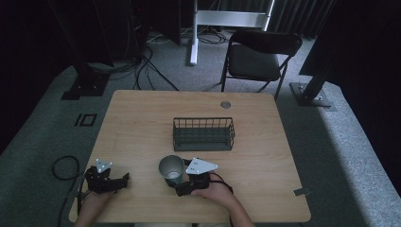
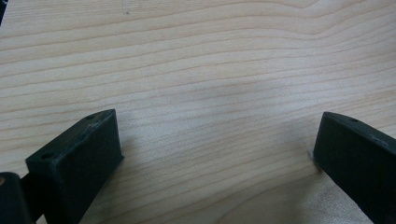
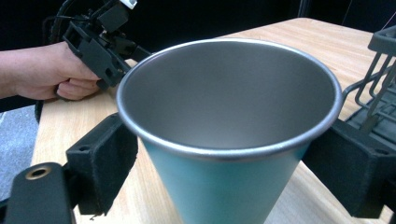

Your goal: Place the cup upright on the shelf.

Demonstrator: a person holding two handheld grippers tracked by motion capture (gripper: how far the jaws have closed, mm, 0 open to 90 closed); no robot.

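A metal cup point(image 1: 171, 168) with a teal outside and a steel inside stands upright near the table's front middle. My right gripper point(image 1: 172, 178) reaches it from the right, held by a hand. In the right gripper view both black pads press the sides of the cup point(image 3: 224, 186), so my right gripper point(image 3: 219, 177) is shut on it. My left gripper point(image 1: 124, 180) rests at the front left corner, held in the other hand. Its jaws stand wide apart over bare wood in the left gripper view, with nothing inside my left gripper point(image 2: 215, 149).
A dark wire basket point(image 1: 203, 134) sits in the middle of the wooden table point(image 1: 142, 118), just behind the cup. A round grommet point(image 1: 225, 104) marks the far edge. A black folding chair point(image 1: 257, 56) stands beyond the table, and cables lie on the floor.
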